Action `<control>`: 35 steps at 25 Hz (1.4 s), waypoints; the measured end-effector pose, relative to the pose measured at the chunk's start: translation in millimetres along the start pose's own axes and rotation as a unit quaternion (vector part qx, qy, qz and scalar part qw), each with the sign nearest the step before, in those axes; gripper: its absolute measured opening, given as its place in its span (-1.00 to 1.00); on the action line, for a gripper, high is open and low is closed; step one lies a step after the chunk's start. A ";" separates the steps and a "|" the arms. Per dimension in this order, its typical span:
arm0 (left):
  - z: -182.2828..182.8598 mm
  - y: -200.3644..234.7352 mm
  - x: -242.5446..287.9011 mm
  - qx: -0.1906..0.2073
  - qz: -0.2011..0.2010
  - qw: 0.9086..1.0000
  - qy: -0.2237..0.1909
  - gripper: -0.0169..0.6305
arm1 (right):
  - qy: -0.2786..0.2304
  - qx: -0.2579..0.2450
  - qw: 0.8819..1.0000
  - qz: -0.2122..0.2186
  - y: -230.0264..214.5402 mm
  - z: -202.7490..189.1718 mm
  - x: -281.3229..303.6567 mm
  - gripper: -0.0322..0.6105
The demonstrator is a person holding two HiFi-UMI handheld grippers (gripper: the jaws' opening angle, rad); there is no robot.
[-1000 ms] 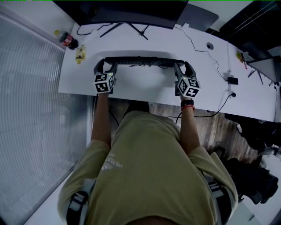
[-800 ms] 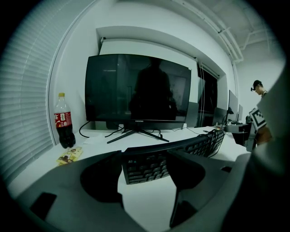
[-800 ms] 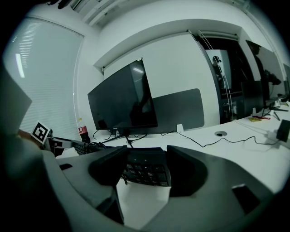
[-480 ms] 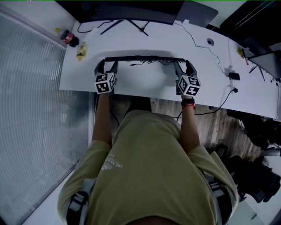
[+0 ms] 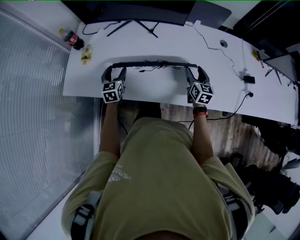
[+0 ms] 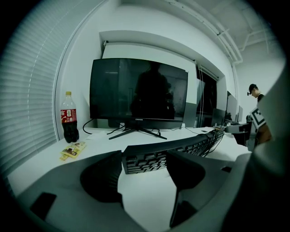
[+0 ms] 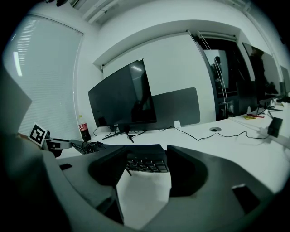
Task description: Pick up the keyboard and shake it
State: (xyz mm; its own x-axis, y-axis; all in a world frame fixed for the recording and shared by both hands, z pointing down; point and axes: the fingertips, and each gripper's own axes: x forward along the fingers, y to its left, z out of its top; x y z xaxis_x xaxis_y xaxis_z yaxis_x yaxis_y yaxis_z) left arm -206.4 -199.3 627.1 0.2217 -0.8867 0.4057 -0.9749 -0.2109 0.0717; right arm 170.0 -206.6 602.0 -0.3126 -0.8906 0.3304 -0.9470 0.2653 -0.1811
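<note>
A black keyboard (image 5: 154,64) hangs above the white desk (image 5: 154,89), held by its two ends. In the head view it shows as a thin dark strip, tilted on edge, with its cable trailing below. My left gripper (image 5: 114,71) is shut on its left end, and the keys (image 6: 145,161) show between those jaws in the left gripper view. My right gripper (image 5: 197,71) is shut on the right end, where the keyboard (image 7: 145,162) sits between the two dark fingers (image 7: 186,174). A shadow lies on the desk under the keyboard.
A dark monitor (image 5: 131,9) on a tripod-like stand is at the back of the desk. A cola bottle (image 5: 72,41) and a snack packet (image 5: 86,55) sit at the far left corner. Cables (image 5: 220,56) run across the right side. The desk's front edge is just below the grippers.
The keyboard has tipped further onto its edge and looks thinner from above. Both grippers have shifted slightly toward the person while keeping hold of it.
</note>
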 end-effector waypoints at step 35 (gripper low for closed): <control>-77.9 -1.1 -19.0 0.046 -0.031 0.993 0.103 0.00 | 0.096 -0.019 0.995 -0.018 13.9 -80.1 -34.0 -0.04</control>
State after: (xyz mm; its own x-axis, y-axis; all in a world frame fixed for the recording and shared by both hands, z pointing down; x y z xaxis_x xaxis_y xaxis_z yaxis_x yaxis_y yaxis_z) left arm -211.2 -150.1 690.2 0.2631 -0.7701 0.5811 -0.9512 -0.3078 0.0227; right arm 161.6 -143.1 662.4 -0.2835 -0.8135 0.5078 -0.9588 0.2514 -0.1326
